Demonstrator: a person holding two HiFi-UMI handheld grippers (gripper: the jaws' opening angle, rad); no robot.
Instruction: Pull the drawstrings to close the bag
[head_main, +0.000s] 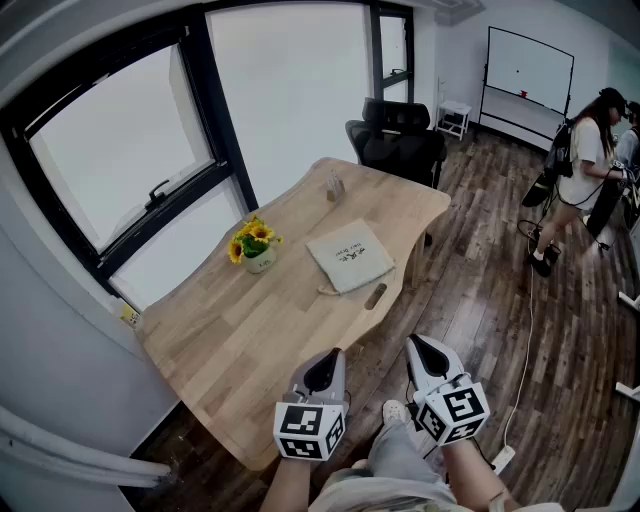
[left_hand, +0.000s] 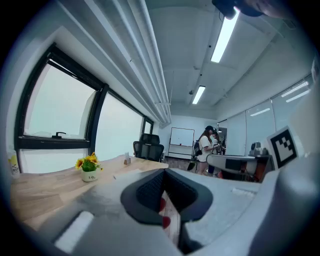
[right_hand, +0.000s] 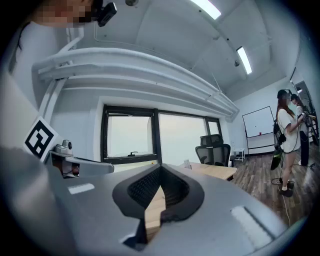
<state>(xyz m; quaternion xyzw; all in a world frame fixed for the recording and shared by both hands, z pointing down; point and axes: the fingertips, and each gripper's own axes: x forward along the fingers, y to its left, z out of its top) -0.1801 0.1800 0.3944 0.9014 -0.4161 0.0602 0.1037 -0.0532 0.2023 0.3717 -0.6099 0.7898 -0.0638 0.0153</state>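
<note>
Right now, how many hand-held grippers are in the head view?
2. The left hand-held gripper is by the table's near edge; the right hand-held gripper is beside it, over the floor. Both are shut and empty.

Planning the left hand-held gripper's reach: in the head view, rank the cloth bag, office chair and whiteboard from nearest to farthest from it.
1. Cloth bag, on the table ahead of the left hand-held gripper.
2. Office chair, beyond the table's far end.
3. Whiteboard, by the far wall, right.

Bright daylight from blown-out windows (head_main: 290, 90); fisheye edges bend; foreground perhaps slightly soft.
</note>
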